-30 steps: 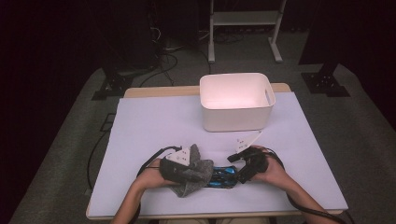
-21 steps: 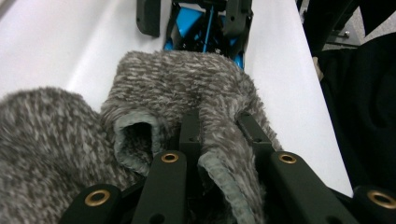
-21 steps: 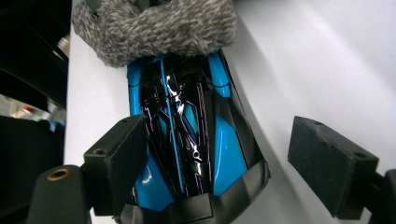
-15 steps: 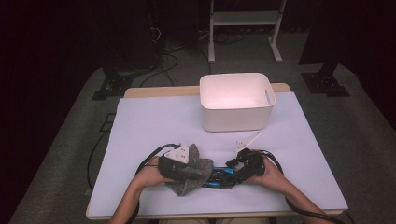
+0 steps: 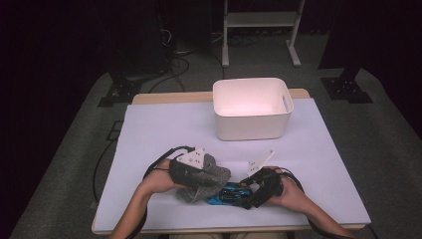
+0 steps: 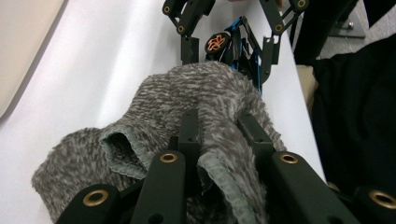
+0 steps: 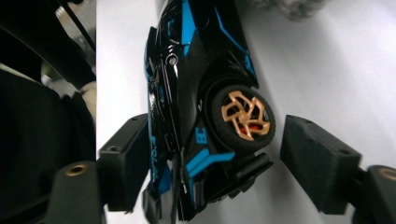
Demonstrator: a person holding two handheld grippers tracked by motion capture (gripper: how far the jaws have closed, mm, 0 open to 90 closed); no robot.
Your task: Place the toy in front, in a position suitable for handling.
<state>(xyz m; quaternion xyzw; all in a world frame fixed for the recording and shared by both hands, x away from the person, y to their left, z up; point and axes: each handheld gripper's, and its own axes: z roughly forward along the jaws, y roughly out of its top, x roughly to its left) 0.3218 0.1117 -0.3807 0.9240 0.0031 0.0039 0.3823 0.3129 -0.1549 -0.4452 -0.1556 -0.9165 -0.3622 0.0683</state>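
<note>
Here, a person sits at a table [image 5: 149,129] covered in white, a gripper in each hand. The left gripper [image 6: 219,140] has its 2 jaws pinched nearly together on a grey knitted cloth [image 6: 187,102], soft, fuzzy and folded, with a hemmed edge; it looks like a sock or small hat, though which cannot be told. The right gripper [image 7: 212,158] reaches toward the left one from the person's right side. Its jaws have just been closing around the rear of a toy car [image 7: 196,93], which lies on its side near the table's front edge. In the right gripper view 1 jaw stands just beside the car's roof side, perhaps touching it, while a gap remains between the other jaw and the wheel, so the car is not yet clamped. The car is glossy black plastic with blue panels and copper-coloured spoked wheels. The cloth partly overlaps its front. A white rounded plastic bin [image 5: 253,130] stands empty farther back. The step appears to be parting cloth from car; next, the right jaws need to finish closing.
</note>
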